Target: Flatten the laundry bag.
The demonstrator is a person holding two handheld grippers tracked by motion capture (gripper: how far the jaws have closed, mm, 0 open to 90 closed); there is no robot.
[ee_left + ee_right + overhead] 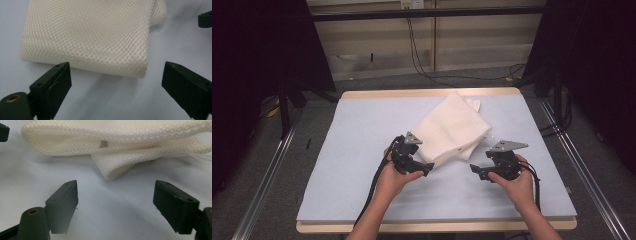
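Stood in a dim room with dark curtains at both sides: one table point(362, 150) with a pale blue-grey top. Lay at its middle: one folded white mesh cloth point(452, 130), perhaps two layers. Hovered near its front edge, jaws spread, empty: left gripper point(424, 169), right gripper point(477, 170)

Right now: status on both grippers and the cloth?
Left gripper open, right gripper open, both empty. Folded white mesh cloth flat on table, just ahead, untouched. Nothing in the way.
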